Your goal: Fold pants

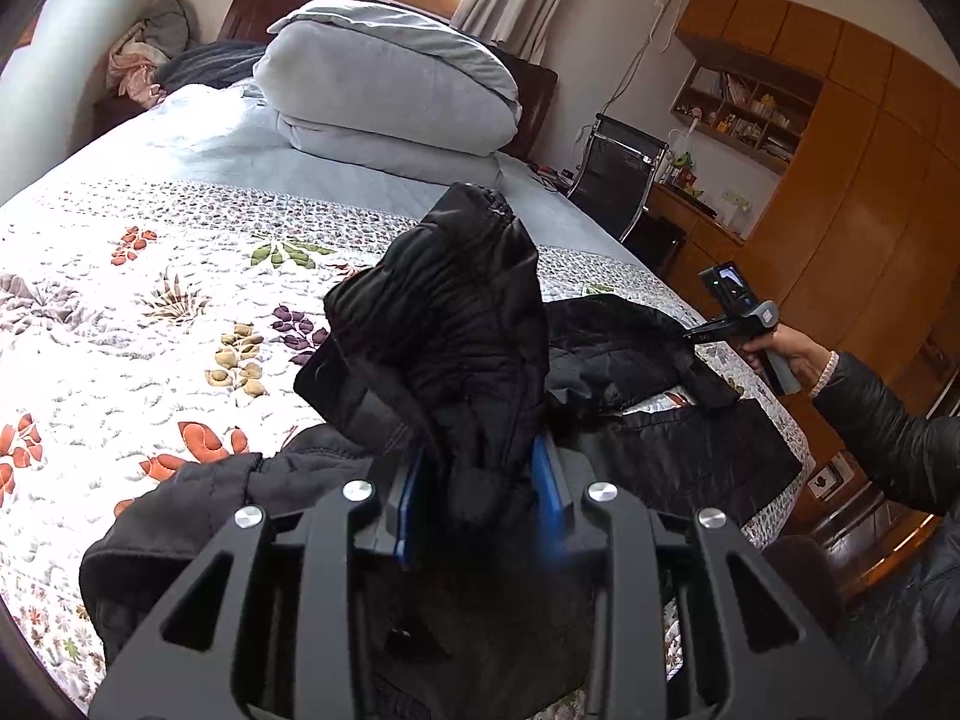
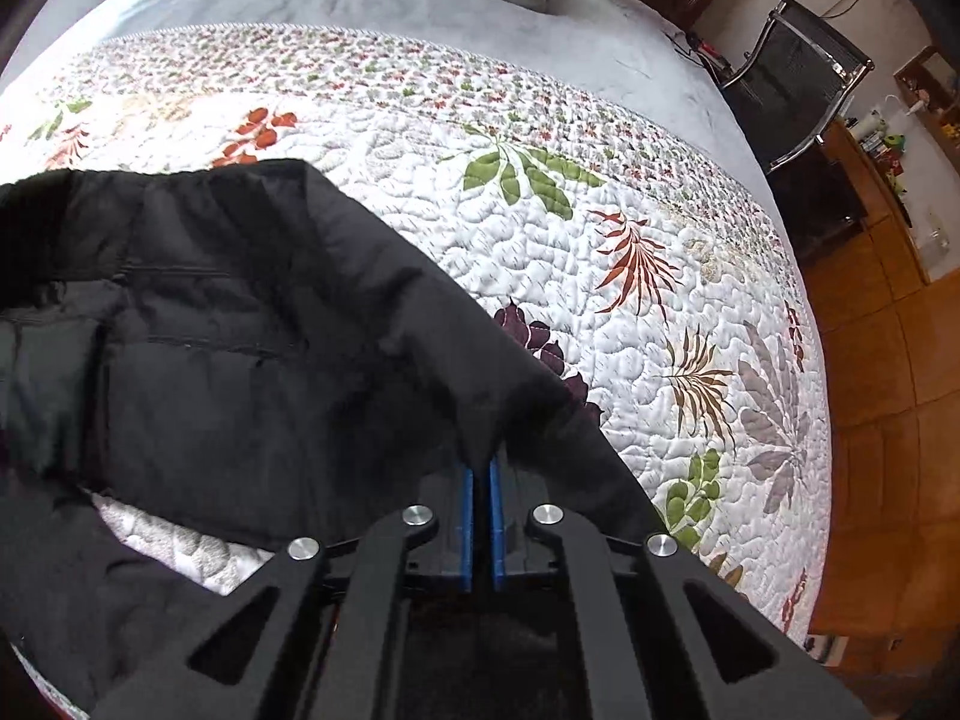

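Black quilted pants (image 1: 456, 324) lie on a bed with a floral quilt (image 1: 150, 276). My left gripper (image 1: 480, 480) is shut on a thick bunch of the pants and holds it raised above the bed, the fabric standing up between the blue pads (image 1: 549, 480). My right gripper (image 2: 480, 474) is shut on a thin edge of the pants (image 2: 240, 324), near the waistband. The right gripper also shows in the left wrist view (image 1: 714, 333), at the bed's right side, pinching the fabric there. The fingertips are hidden by cloth.
A folded grey duvet (image 1: 390, 84) sits at the head of the bed. A black chair (image 1: 618, 174) and a wooden desk and wardrobe (image 1: 870, 192) stand to the right of the bed. The wooden floor (image 2: 888, 420) lies beyond the bed edge.
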